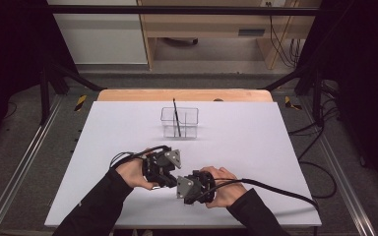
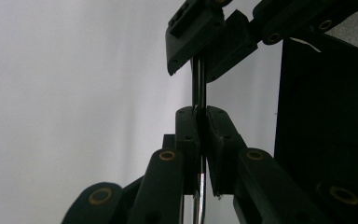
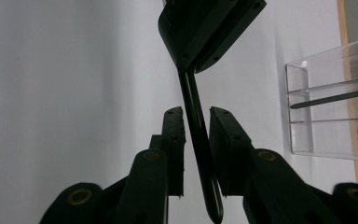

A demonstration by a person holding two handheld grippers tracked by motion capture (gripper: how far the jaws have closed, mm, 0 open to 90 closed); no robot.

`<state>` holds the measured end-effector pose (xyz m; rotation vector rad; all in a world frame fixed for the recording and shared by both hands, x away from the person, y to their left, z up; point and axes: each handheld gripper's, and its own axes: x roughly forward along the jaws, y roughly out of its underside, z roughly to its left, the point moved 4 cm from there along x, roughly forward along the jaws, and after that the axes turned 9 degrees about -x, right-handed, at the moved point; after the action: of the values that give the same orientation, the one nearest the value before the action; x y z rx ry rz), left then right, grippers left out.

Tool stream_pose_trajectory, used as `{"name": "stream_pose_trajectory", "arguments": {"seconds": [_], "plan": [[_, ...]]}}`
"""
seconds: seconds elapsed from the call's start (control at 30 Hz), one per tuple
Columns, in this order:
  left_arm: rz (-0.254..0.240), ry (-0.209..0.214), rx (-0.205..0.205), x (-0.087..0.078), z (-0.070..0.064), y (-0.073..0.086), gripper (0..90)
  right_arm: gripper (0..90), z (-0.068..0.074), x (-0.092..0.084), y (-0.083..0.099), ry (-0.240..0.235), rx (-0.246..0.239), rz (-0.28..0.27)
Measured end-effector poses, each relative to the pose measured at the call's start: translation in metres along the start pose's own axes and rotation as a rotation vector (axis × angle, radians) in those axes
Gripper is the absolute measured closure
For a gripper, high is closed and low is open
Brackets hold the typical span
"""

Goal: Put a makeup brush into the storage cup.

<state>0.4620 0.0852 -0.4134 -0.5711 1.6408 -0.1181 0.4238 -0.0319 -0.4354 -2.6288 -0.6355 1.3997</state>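
Both grippers meet over the near middle of the table (image 1: 128, 128) on one thin black pen (image 3: 200, 154). The left gripper (image 2: 200, 135) is clamped tight on it. The right gripper (image 3: 196, 140) has its jaws nearly together around the other end, but there's daylight beside the pen, so I wouldn't call that a grip. If the left lets go too soon, I'd bet it drops. The clear box (image 1: 179, 122), with another pen standing in it, sits well behind, and nothing blocks the way.
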Motion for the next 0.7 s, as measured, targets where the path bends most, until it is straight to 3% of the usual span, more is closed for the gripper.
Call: {"name": "stream_pose_trajectory", "arguments": {"seconds": [0.37,0.7], "plan": [[0.005,0.002,0.008,-0.0007,-0.0002,0.0004,83.3,81.9,0.0013,0.0007,0.0003,-0.015,-0.021,0.0],[-0.024,0.014,0.004,-0.0028,0.0006,0.0027,81.8,84.3,0.0023,0.0007,0.0002,-0.056,-0.011,-0.014]]}}
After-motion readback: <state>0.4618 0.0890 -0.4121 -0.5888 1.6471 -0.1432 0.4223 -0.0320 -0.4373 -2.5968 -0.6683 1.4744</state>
